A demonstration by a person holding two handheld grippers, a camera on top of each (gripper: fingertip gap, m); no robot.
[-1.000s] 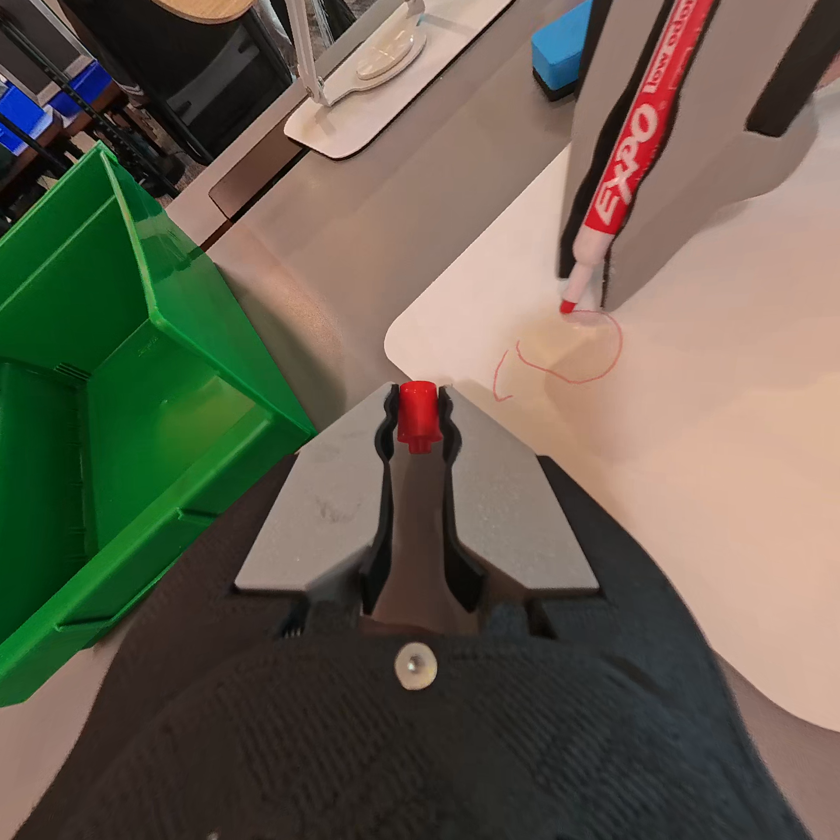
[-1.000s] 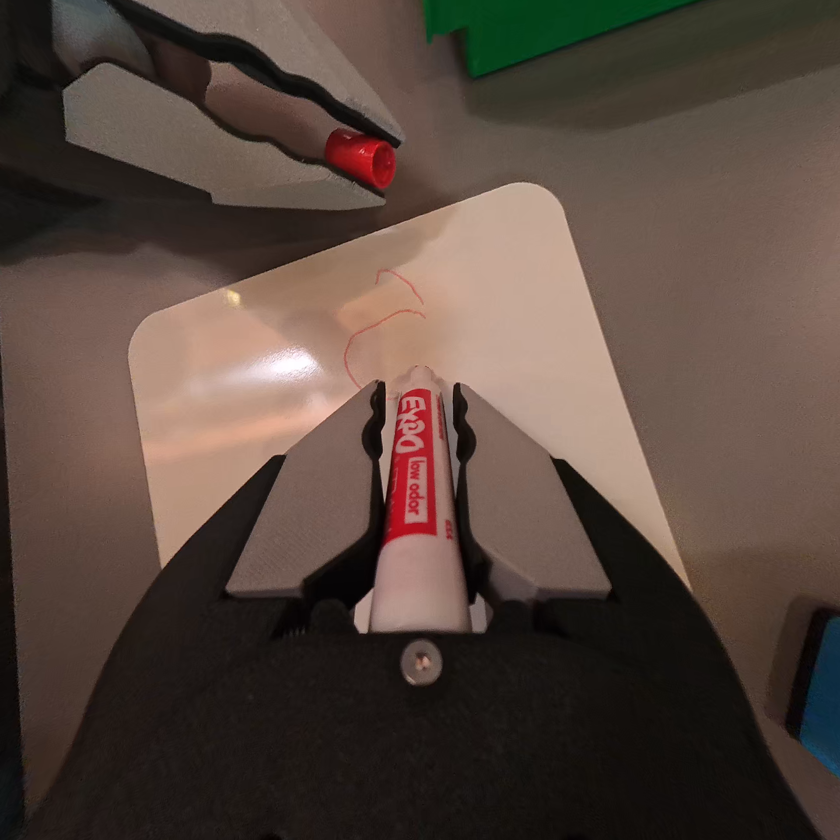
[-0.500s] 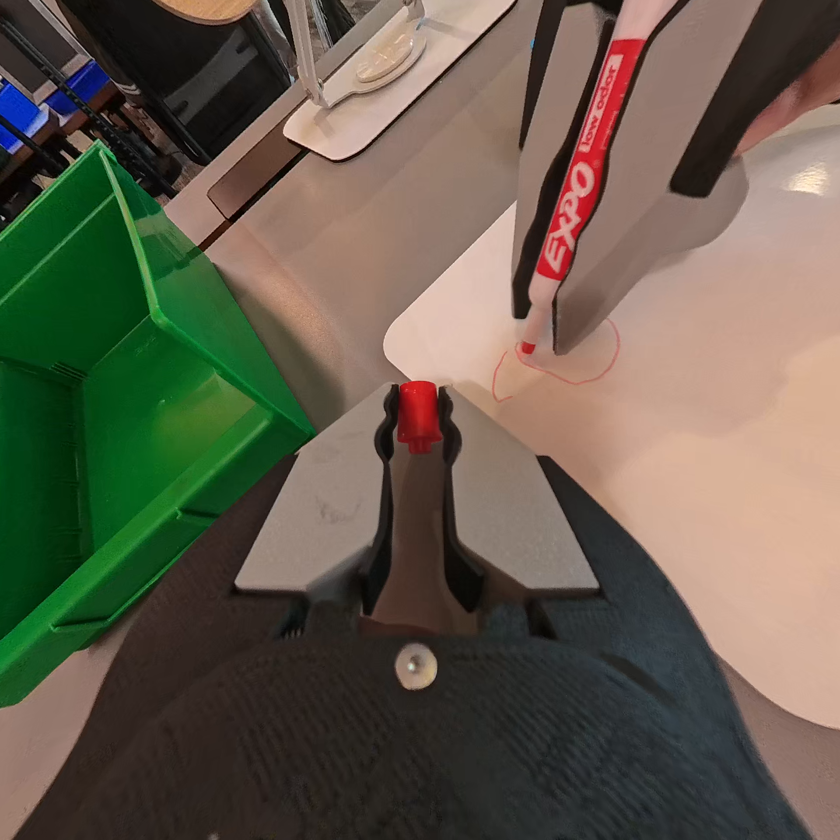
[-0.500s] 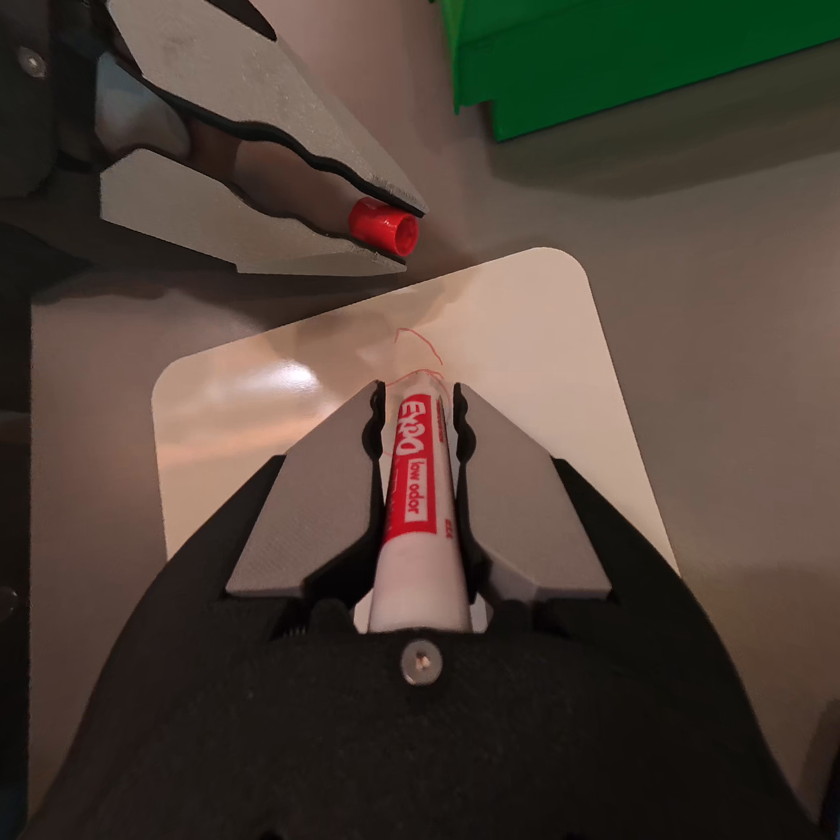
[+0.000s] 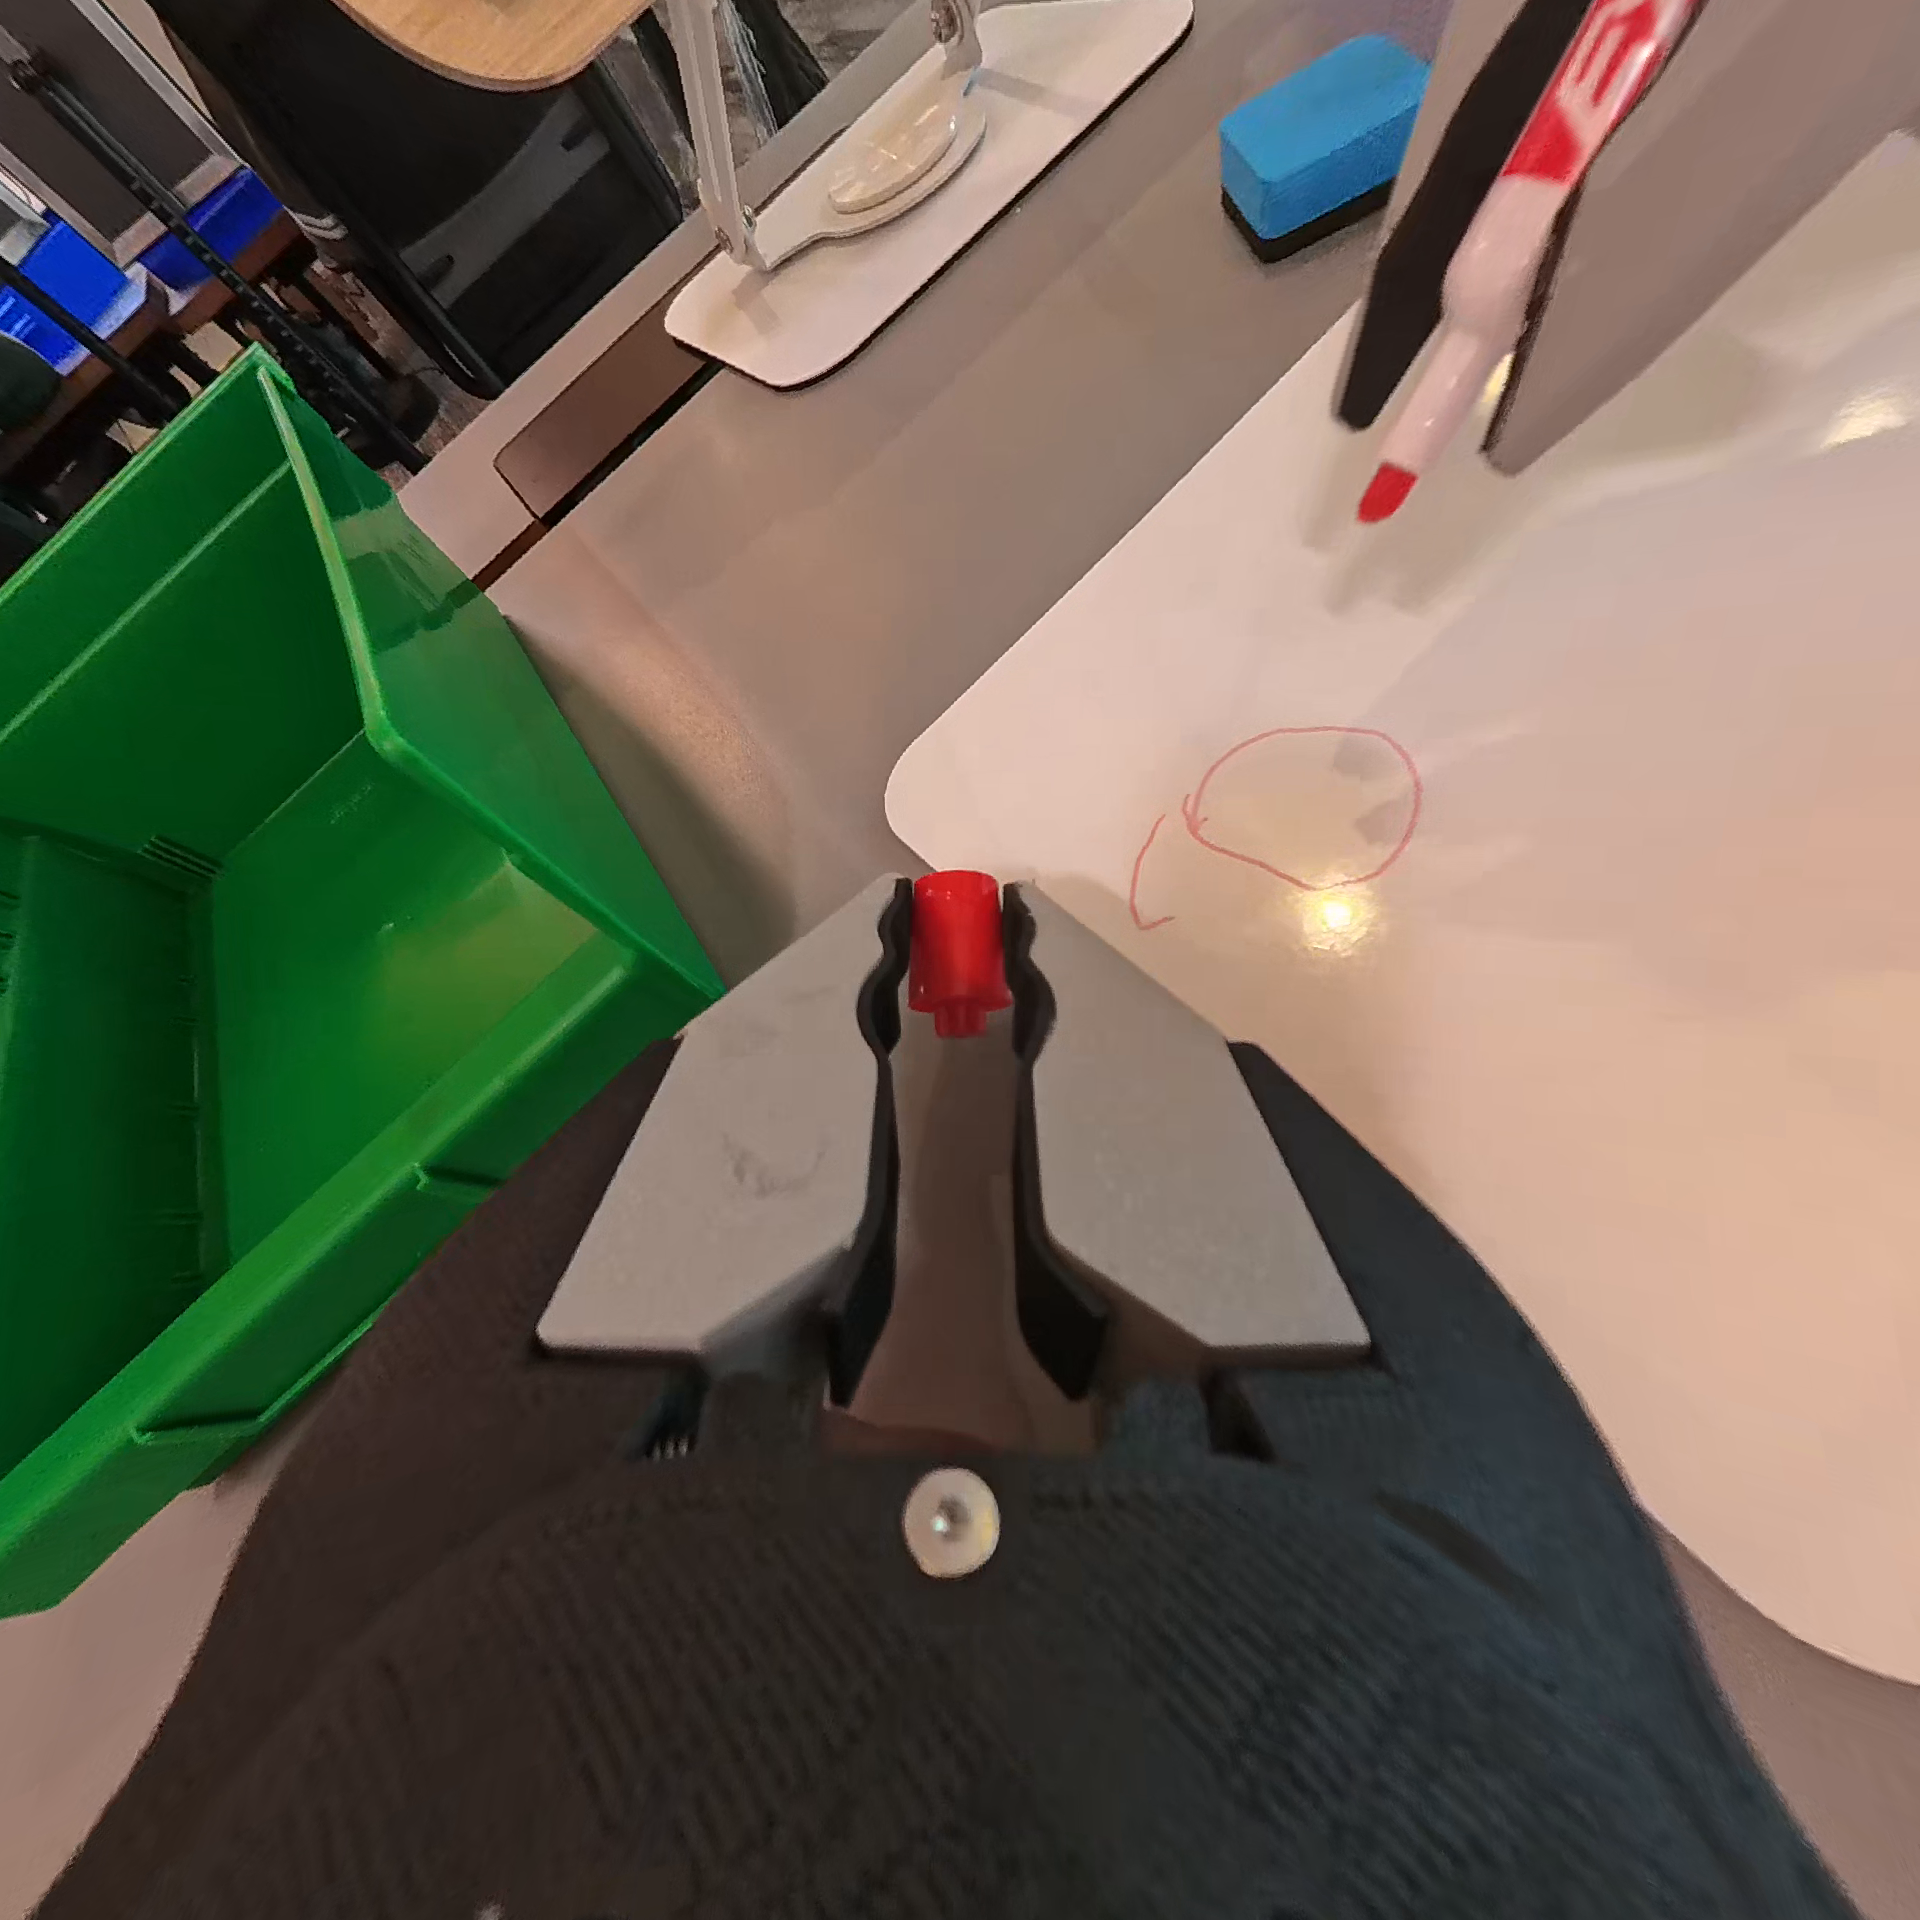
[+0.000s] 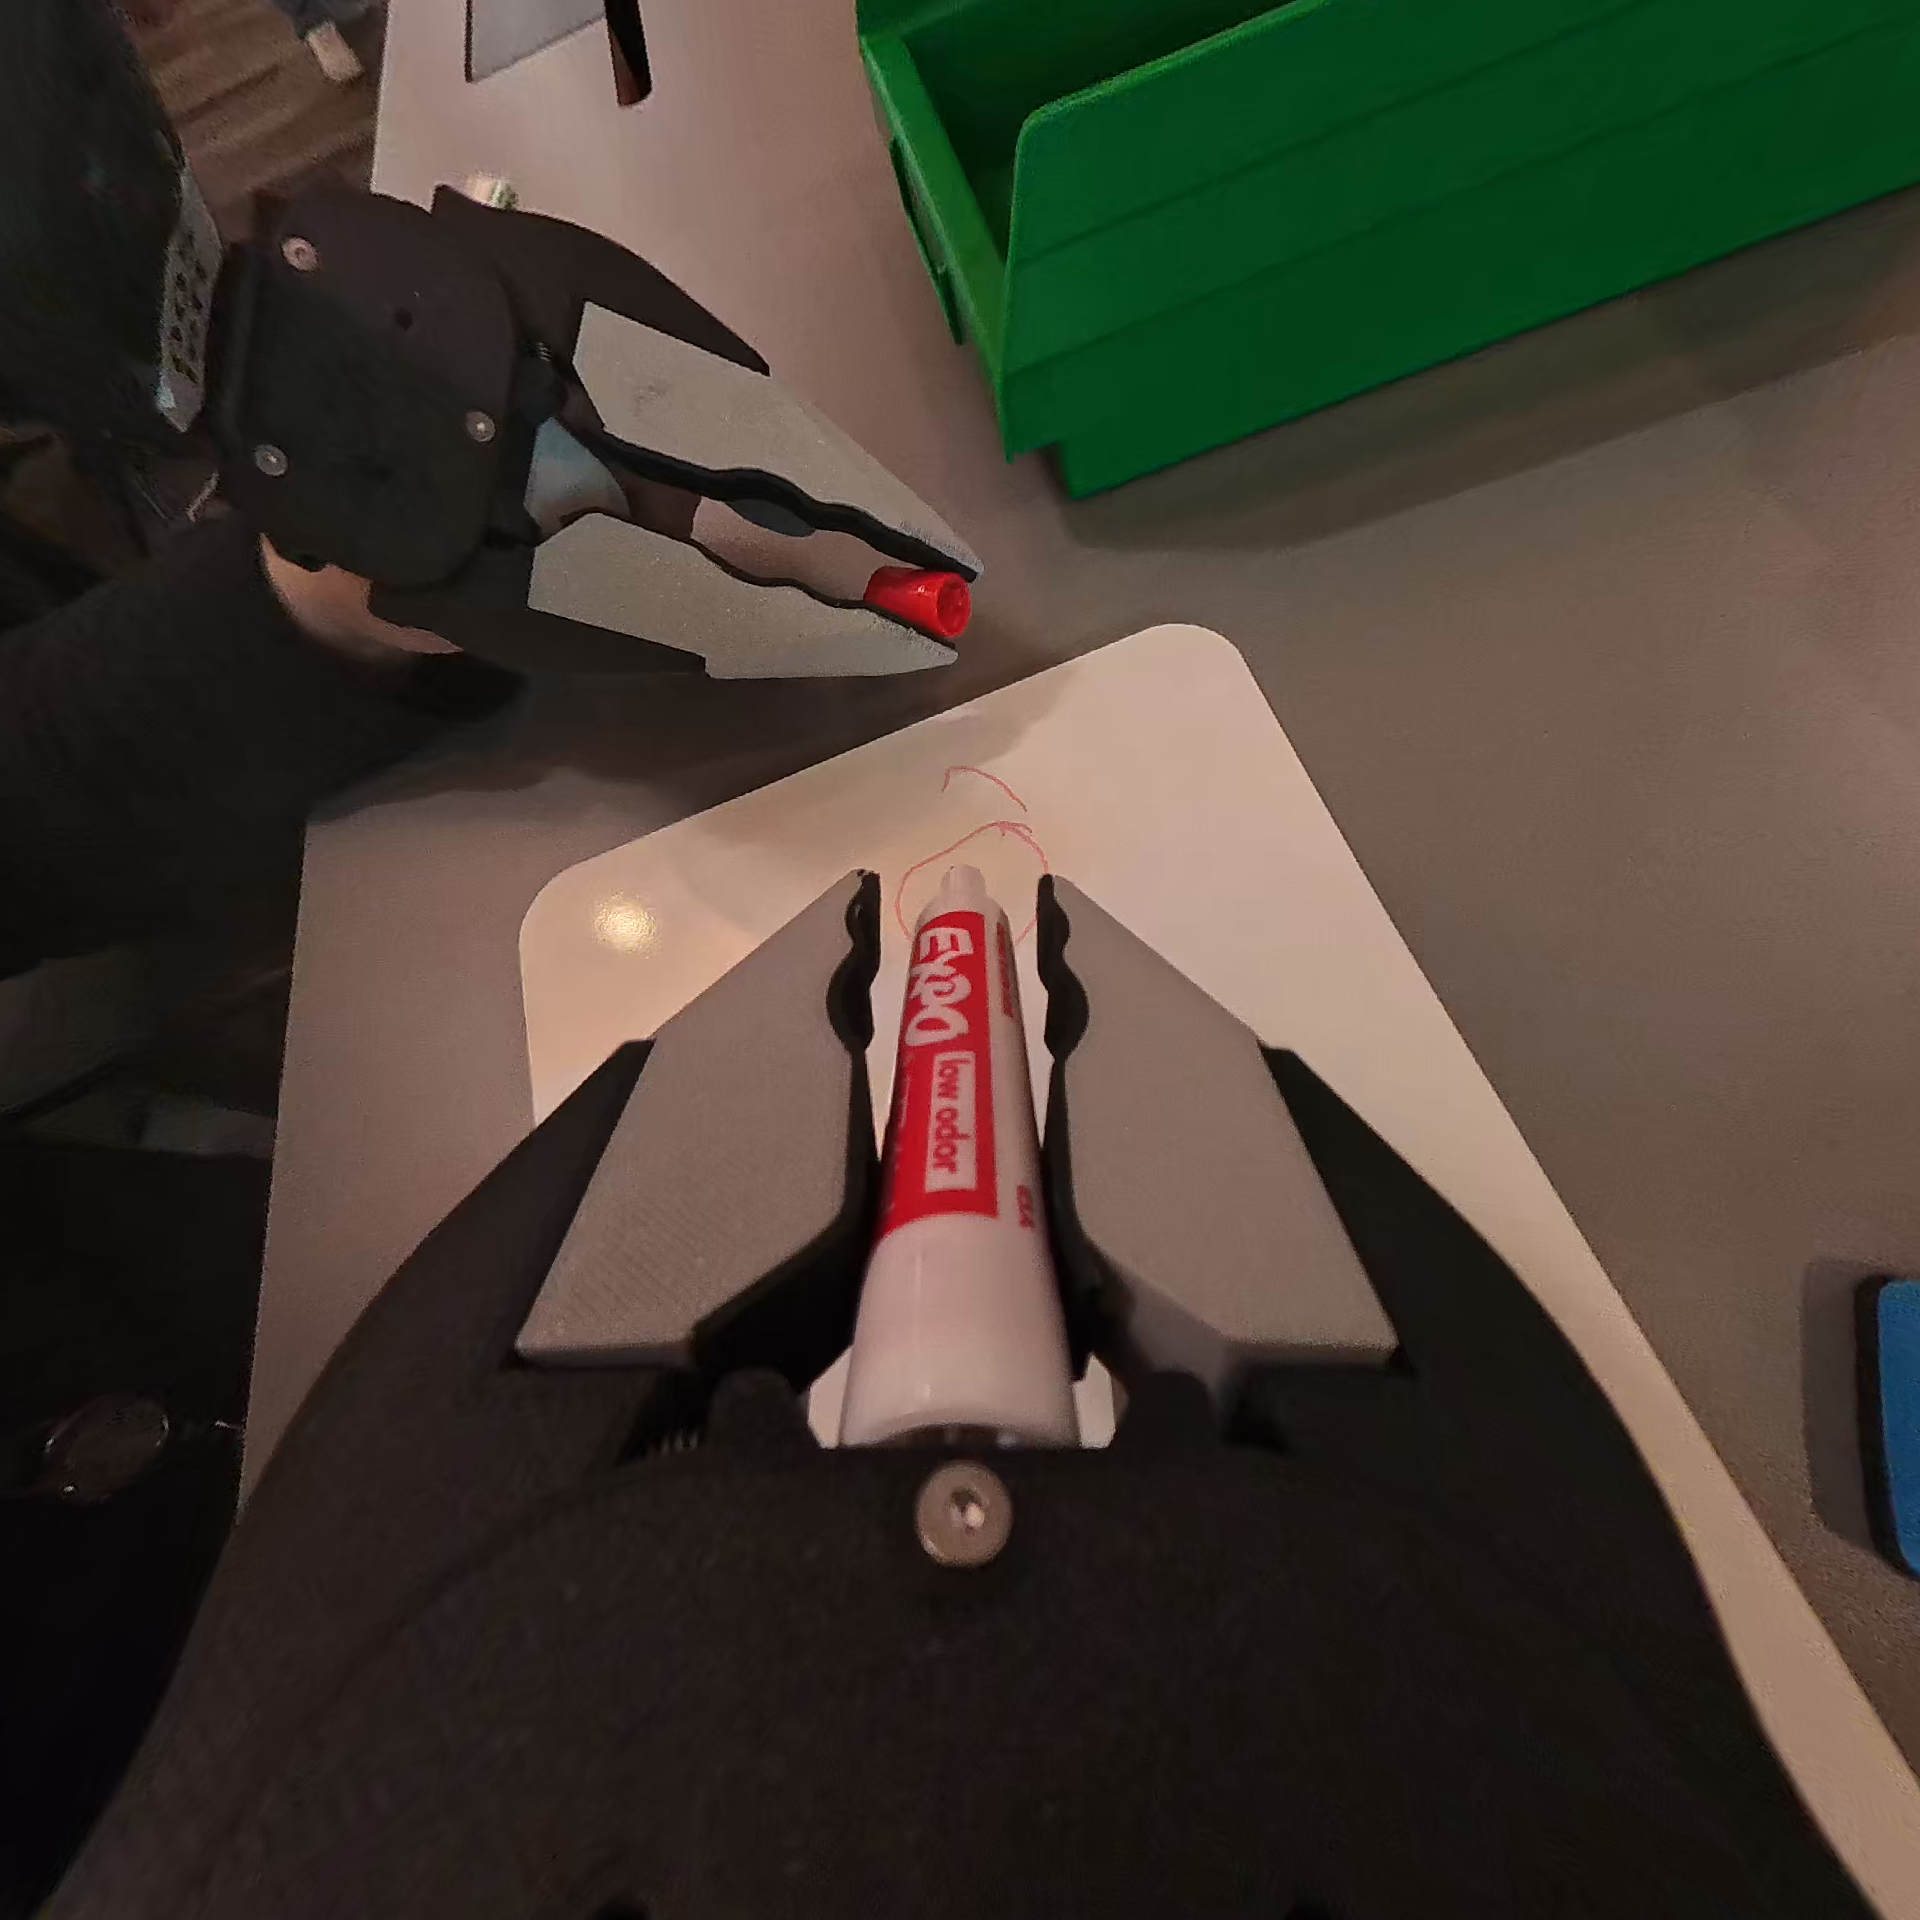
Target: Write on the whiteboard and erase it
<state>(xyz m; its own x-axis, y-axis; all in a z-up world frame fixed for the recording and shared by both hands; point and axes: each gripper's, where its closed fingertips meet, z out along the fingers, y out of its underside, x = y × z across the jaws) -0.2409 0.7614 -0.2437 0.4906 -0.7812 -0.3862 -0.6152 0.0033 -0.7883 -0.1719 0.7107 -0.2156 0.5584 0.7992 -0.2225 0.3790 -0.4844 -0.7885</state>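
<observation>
two grippers, left fingers [image 5: 958, 940] pinching red cap [image 5: 958, 951] beside whiteboard [image 5: 1558, 1039] corner, right fingers [image 6: 951, 925] pinching marker [image 6: 951, 1143] above it

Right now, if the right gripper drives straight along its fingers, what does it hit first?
Likely the whiteboard: the marker tip leads the right gripper and hangs just above the red scribble. Depth unclear.

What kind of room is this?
Probably a workshop or lab: a grey work table with a green storage bin, blue bins on racks behind, and a white stand.

Bare whiteboard [image 5: 1558, 1039] lies open rightward; the green bin [image 5: 312, 935] blocks the left, the eraser [image 5: 1320, 145] sits beyond.
</observation>
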